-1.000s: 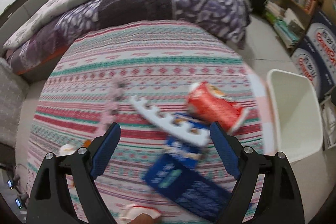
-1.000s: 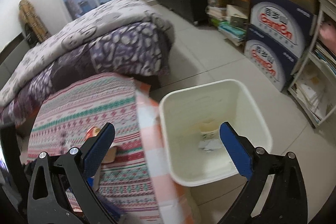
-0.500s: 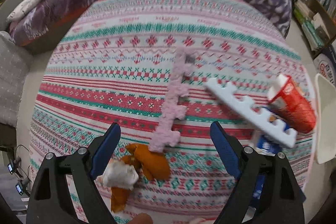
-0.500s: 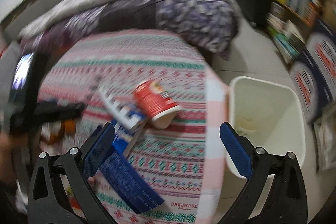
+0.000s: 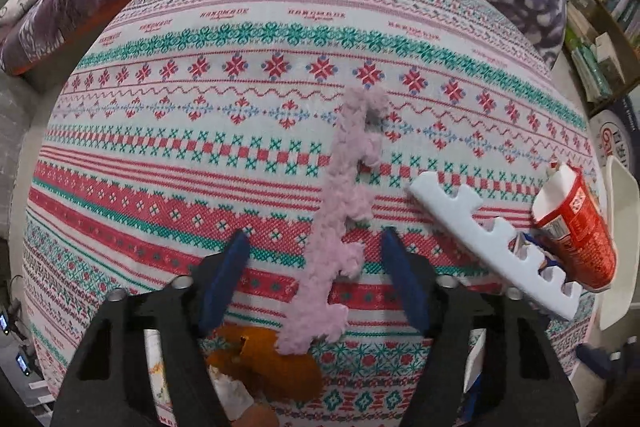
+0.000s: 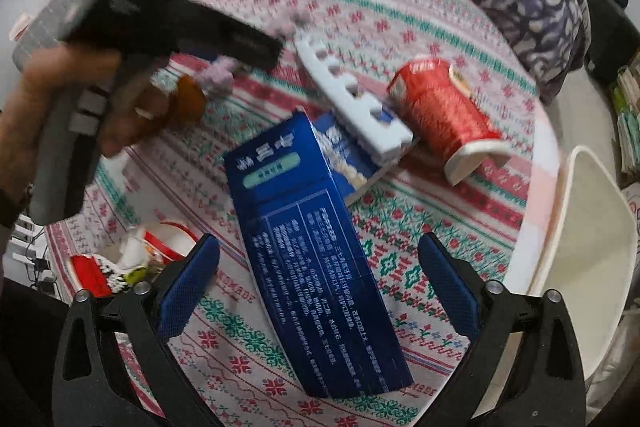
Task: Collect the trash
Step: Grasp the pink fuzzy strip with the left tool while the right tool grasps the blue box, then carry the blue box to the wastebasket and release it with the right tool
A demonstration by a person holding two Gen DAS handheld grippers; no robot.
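Collection is at the pick-up stage. In the left wrist view, the left gripper (image 5: 316, 275) stands released, its blue pads either side of the lower part of a long pink fuzzy foam strip (image 5: 340, 223) lying at frame centre on the red, green and white patterned tablecloth (image 5: 200, 131); contact with the strip cannot be confirmed. Orange peel (image 5: 276, 367) lies at lower centre beneath the strip's end. In the right wrist view, the right gripper (image 6: 320, 283) is likewise released, poised over a dark blue printed carton (image 6: 316, 267) at centre. A white notched foam bar (image 6: 352, 107) and red paper cup (image 6: 444, 115) lie above it; the cream plastic bin (image 6: 592, 251) sits at right edge. Judged next: each claw must descend and clench squarely on its item before carrying to the bin.
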